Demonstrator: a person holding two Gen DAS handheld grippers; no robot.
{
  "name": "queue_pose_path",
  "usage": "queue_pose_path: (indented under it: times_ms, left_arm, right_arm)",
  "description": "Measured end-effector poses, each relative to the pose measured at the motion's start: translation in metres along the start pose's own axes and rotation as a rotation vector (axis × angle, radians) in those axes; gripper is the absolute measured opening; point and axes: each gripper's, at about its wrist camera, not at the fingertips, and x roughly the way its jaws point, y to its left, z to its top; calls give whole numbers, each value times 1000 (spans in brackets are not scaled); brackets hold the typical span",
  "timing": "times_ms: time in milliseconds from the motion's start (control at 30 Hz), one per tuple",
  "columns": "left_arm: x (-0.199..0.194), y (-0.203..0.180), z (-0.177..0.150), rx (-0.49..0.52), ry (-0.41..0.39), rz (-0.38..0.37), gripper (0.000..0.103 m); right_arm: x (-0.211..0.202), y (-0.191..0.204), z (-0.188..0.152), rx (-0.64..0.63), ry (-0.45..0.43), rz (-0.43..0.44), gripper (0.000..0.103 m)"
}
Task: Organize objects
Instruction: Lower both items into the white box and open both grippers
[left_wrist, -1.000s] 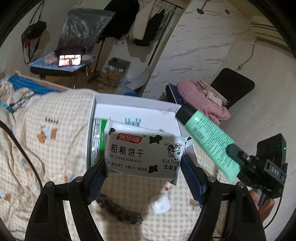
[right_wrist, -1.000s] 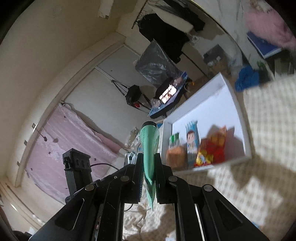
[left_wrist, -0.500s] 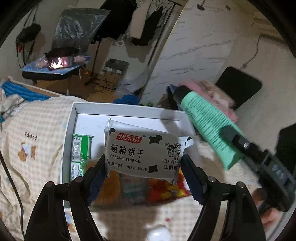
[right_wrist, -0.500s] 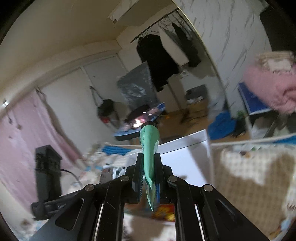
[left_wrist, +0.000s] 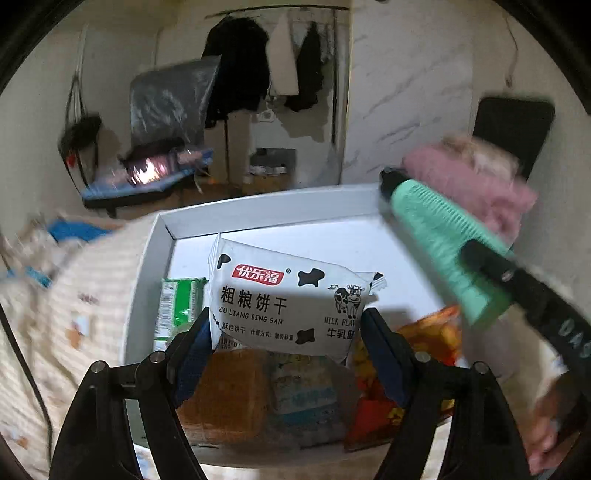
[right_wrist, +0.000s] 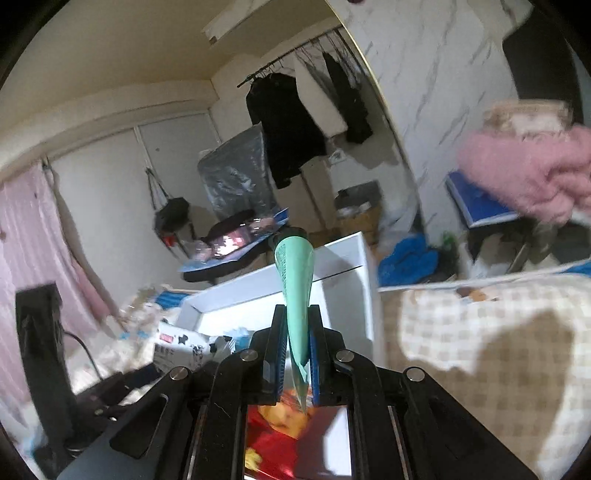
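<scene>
My left gripper (left_wrist: 286, 332) is shut on a white cow-print biscuit packet (left_wrist: 284, 299) and holds it above the white box (left_wrist: 266, 214). In the box lie a green packet (left_wrist: 177, 306), an orange packet (left_wrist: 225, 391), a pale blue packet (left_wrist: 306, 391) and a red-yellow snack bag (left_wrist: 424, 343). My right gripper (right_wrist: 297, 354) is shut on the flat end of a green tube (right_wrist: 295, 280), black cap forward, over the box's near right part (right_wrist: 354, 258). The tube (left_wrist: 439, 240) also shows at the right of the left wrist view.
The box rests on a checked bedspread (right_wrist: 480, 325). A pink fluffy garment (right_wrist: 528, 173) lies on a chair at the right. Dark clothes (right_wrist: 288, 122) hang on a rack behind. A lit screen (left_wrist: 147, 173) stands on a small table beyond the bed.
Both grippers have moved forward over the box with their loads. The packets in the box now sit right under the biscuit packet, and the tube is over the box's right part.
</scene>
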Motion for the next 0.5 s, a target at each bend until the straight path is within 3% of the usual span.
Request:
queue_pose_path:
  times_ms: [100, 267, 500]
  left_arm:
    - [-1, -14, -8, 96, -11, 55, 80]
    - [1, -3, -7, 28, 15, -10, 81]
    - [0, -8, -10, 52, -7, 1, 81]
  right_arm:
    - [-3, 5, -6, -52, 8, -58, 11]
    - [4, 16, -8, -137, 37, -165, 11]
    - [11, 27, -21, -223, 47, -203, 12]
